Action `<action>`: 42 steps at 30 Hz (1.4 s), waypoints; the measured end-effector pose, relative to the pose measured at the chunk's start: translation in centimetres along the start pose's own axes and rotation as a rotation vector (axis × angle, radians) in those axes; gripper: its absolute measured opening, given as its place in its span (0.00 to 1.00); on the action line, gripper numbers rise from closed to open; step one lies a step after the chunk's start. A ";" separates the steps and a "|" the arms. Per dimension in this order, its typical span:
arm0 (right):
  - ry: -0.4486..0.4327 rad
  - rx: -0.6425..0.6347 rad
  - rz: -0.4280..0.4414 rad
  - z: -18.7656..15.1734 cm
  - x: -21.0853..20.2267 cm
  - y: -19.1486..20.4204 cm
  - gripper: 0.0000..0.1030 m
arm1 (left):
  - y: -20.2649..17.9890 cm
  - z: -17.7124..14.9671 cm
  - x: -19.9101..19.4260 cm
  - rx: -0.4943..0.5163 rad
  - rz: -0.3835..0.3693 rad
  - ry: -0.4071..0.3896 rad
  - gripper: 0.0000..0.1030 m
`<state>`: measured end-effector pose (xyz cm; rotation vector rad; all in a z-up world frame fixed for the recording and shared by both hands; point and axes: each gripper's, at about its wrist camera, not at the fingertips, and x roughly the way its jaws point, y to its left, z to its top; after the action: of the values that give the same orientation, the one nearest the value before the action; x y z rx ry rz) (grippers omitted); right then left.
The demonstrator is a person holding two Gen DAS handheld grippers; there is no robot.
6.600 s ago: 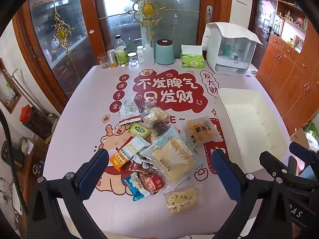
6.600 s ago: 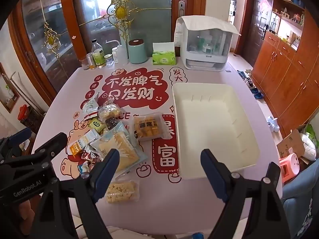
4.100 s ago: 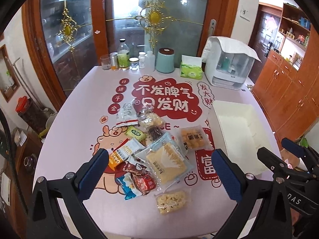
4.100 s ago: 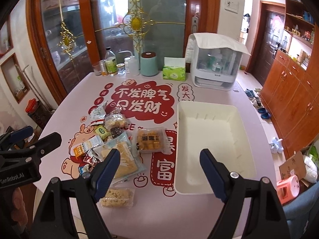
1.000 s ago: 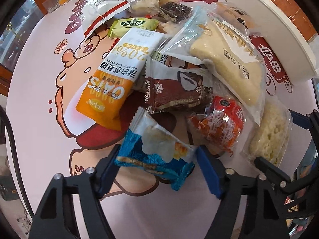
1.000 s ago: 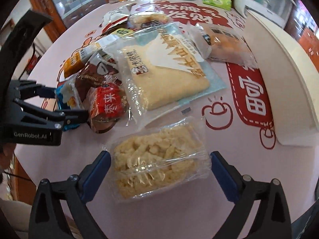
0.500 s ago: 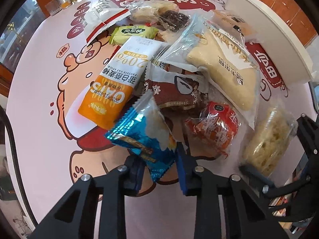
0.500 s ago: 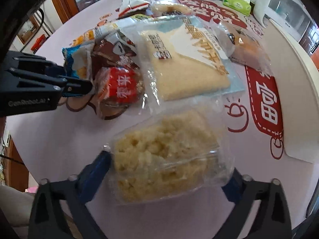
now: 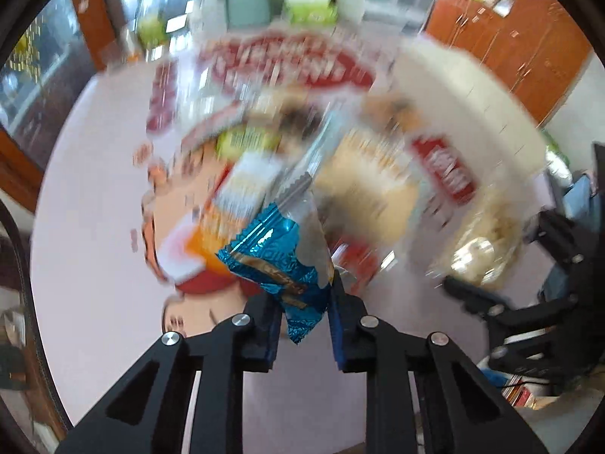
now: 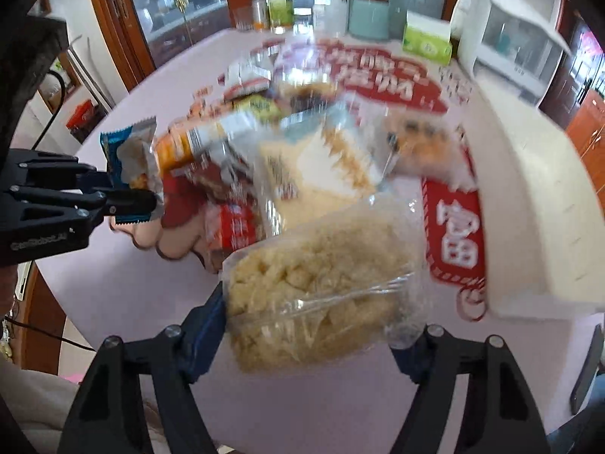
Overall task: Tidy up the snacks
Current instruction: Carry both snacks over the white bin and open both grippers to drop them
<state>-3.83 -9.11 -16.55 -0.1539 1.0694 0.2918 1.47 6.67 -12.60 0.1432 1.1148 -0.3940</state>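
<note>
My left gripper (image 9: pixel 304 295) is shut on a blue foil snack packet (image 9: pixel 280 261) and holds it off the table; in the right wrist view this gripper (image 10: pixel 140 193) and packet (image 10: pixel 128 151) are at the left. The jaws of my right gripper (image 10: pixel 310 325) are closing, and both pads press on a clear bag of yellow puffed snack (image 10: pixel 321 272), which is lifted. Other snacks lie heaped on the pink tablecloth: a large bread pack (image 10: pixel 321 174), an orange oat bar (image 10: pixel 193 143) and a red packet (image 10: pixel 238 227). A white bin (image 10: pixel 537 196) stands to the right.
At the table's far edge stand a green tissue box (image 10: pixel 427 41), a teal canister (image 10: pixel 368 15), a white appliance (image 10: pixel 510 45) and bottles (image 10: pixel 280 7). Wooden cabinets (image 9: pixel 510 30) line the right wall. The left wrist view is blurred by motion.
Both grippers have risen. The left one closed on the blue packet and lifted it off the pile. The right one squeezed the yellow snack bag and raised it from the table.
</note>
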 end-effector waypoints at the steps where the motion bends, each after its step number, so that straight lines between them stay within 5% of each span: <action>1: -0.025 0.001 -0.004 0.4 -1.0 -0.2 0.73 | -0.4 0.7 -1.1 0.008 -0.007 -0.029 0.19; 6: -0.154 0.043 -0.061 2.5 -6.1 -2.7 0.73 | -4.8 7.0 -6.7 0.054 -0.070 -0.206 0.19; 10: -0.216 0.122 -0.154 3.9 -9.6 -7.0 0.73 | -9.1 11.6 -7.7 0.098 -0.103 -0.267 0.19; 18: -0.202 0.286 -0.293 4.4 -11.7 -17.2 0.74 | -18.3 20.5 -2.8 0.133 -0.121 -0.238 0.19; 24: -0.158 0.337 -0.331 4.1 -9.7 -23.2 0.74 | -23.9 23.6 2.5 0.159 -0.110 -0.162 0.20; 25: -0.153 0.347 -0.330 4.1 -9.2 -23.9 0.75 | -24.4 23.9 3.2 0.159 -0.096 -0.155 0.22; 27: -0.144 0.366 -0.331 3.9 -8.7 -25.4 0.75 | -25.5 24.3 4.5 0.155 -0.059 -0.134 0.42; 29: -0.136 0.378 -0.332 3.7 -8.1 -26.3 0.75 | -25.9 24.4 5.1 0.135 -0.050 -0.123 0.88; 35: -0.153 0.399 -0.282 3.1 -7.9 -27.9 0.87 | -25.9 23.6 5.0 0.104 -0.014 -0.158 0.90; 42: -0.172 0.365 -0.251 3.4 -8.0 -27.4 0.88 | -24.2 21.8 2.8 0.046 0.036 -0.236 0.90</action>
<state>3.91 -35.60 -8.33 0.0643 0.9047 -0.1169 11.84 -22.95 -3.47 0.1534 0.8704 -0.3935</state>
